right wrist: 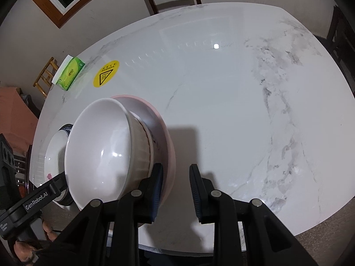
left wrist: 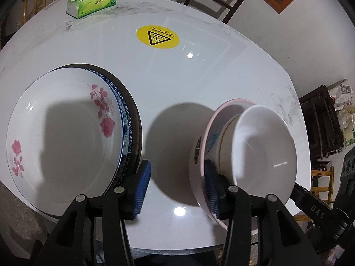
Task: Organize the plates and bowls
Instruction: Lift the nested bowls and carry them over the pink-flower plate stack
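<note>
Left gripper [left wrist: 177,190]: jaws seen parted, nothing between, gap over bare tabletop [left wrist: 199,77] between plate stack [left wrist: 64,130] and bowl stack [left wrist: 244,153].

Right gripper [right wrist: 176,190]: narrow gap seen, empty; left pad just beside pink bowl [right wrist: 165,146] rim, contact not discernible.

White bowl [right wrist: 99,150] nested tilted on top.

Glazed ware judged stiff, slippery, breakable; rim best pinched, lifted level.

Tissue box [left wrist: 92,1] noted far.

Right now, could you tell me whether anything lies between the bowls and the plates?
Nothing visible lies on the table between the bowls and the plates; that strip is bare. Only the left gripper hangs over it, jaws open, one pad by the pink bowl.
</note>
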The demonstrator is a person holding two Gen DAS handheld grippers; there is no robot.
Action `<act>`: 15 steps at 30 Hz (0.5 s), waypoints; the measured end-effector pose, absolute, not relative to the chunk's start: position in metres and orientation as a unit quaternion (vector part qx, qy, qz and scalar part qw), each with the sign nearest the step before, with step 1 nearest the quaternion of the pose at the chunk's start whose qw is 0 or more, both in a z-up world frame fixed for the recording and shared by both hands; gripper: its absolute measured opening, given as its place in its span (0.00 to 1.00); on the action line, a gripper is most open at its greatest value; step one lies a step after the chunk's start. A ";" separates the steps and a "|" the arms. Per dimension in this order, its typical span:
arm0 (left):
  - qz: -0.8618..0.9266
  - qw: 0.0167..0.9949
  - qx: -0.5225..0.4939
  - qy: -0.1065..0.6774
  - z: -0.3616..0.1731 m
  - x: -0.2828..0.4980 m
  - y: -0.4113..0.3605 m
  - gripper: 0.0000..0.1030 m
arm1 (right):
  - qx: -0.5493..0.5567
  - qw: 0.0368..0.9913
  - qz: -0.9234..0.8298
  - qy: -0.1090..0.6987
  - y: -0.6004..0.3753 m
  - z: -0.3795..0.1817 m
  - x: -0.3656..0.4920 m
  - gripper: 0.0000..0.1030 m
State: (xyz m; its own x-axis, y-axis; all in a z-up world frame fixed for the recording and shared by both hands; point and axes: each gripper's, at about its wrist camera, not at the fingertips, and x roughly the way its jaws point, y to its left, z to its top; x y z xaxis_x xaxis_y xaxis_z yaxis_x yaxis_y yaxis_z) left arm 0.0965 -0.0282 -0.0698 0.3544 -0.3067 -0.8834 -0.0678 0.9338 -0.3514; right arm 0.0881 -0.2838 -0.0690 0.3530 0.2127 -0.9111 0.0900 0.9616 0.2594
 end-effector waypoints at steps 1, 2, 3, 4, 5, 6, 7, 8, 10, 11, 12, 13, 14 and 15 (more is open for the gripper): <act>-0.072 0.807 -0.167 0.562 -0.070 0.096 -0.028 0.47 | 0.132 0.812 0.037 0.568 -0.283 -0.069 0.088 0.25; -0.072 0.807 -0.167 0.561 -0.071 0.096 -0.027 0.47 | 0.134 0.812 0.036 0.567 -0.283 -0.069 0.088 0.25; -0.074 0.808 -0.167 0.560 -0.071 0.096 -0.027 0.47 | 0.134 0.812 0.035 0.567 -0.283 -0.069 0.088 0.25; -0.074 0.808 -0.167 0.560 -0.071 0.096 -0.027 0.48 | 0.133 0.812 0.035 0.567 -0.282 -0.069 0.088 0.25; -0.073 0.809 -0.166 0.559 -0.071 0.096 -0.027 0.49 | 0.135 0.812 0.035 0.567 -0.282 -0.069 0.088 0.25; -0.072 0.810 -0.166 0.558 -0.071 0.096 -0.026 0.50 | 0.136 0.811 0.035 0.567 -0.282 -0.070 0.088 0.25; -0.073 0.811 -0.165 0.557 -0.071 0.095 -0.026 0.50 | 0.136 0.812 0.035 0.567 -0.282 -0.070 0.088 0.25; -0.073 0.813 -0.163 0.555 -0.071 0.095 -0.027 0.50 | 0.136 0.812 0.034 0.566 -0.282 -0.070 0.088 0.25; -0.072 0.816 -0.159 0.551 -0.070 0.096 -0.028 0.50 | 0.134 0.815 0.034 0.563 -0.282 -0.070 0.088 0.25; -0.072 0.818 -0.158 0.549 -0.070 0.096 -0.028 0.50 | 0.137 0.817 0.034 0.559 -0.282 -0.070 0.087 0.25; -0.072 0.819 -0.158 0.547 -0.070 0.096 -0.028 0.50 | 0.138 0.818 0.034 0.558 -0.282 -0.070 0.087 0.25; -0.073 0.820 -0.159 0.545 -0.070 0.096 -0.028 0.50 | 0.138 0.819 0.034 0.556 -0.282 -0.070 0.086 0.25; -0.073 0.821 -0.159 0.544 -0.070 0.096 -0.028 0.50 | 0.137 0.820 0.034 0.554 -0.282 -0.070 0.086 0.25; -0.074 0.822 -0.159 0.542 -0.070 0.096 -0.027 0.50 | 0.140 0.821 0.033 0.552 -0.282 -0.070 0.085 0.25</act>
State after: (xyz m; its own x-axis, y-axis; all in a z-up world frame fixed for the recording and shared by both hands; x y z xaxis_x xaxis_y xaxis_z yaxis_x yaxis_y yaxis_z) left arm 0.0964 -0.0275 -0.0700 0.4006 -0.2939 -0.8679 -0.0515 0.9385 -0.3415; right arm 0.0851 -0.2824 -0.0704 0.3884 0.2076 -0.8978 0.1004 0.9589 0.2652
